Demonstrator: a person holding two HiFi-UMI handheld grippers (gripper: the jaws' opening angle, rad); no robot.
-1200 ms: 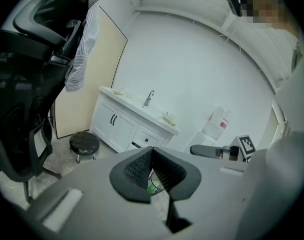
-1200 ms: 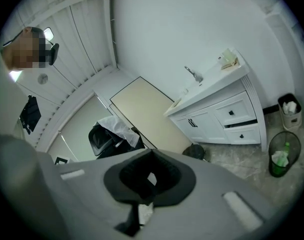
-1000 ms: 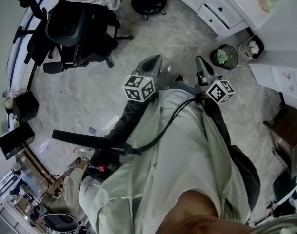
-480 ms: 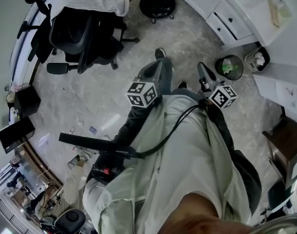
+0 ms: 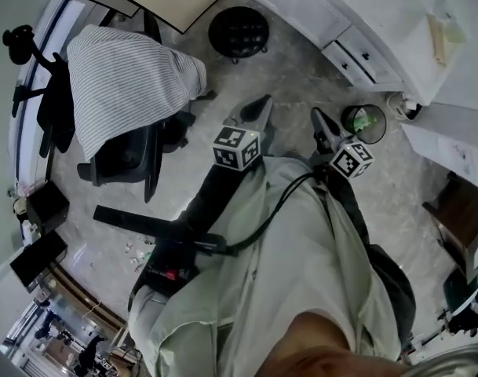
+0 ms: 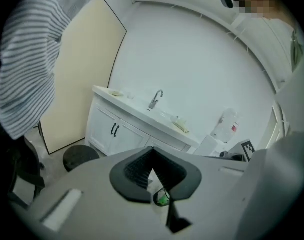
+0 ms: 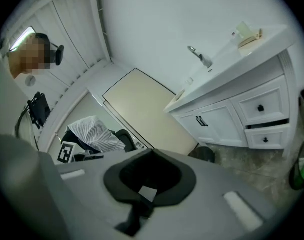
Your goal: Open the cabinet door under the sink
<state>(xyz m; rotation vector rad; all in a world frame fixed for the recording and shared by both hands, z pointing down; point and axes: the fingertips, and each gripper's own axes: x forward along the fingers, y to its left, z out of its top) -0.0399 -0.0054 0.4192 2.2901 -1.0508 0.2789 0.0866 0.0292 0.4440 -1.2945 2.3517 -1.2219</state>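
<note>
No legible text or numbers

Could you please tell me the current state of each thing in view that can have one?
cabinet doors: both closed.
left gripper: shut, holding nothing.
right gripper: shut, holding nothing.
waste bin: uncovered, with green rubbish inside.
office chair: draped with a striped cloth.
</note>
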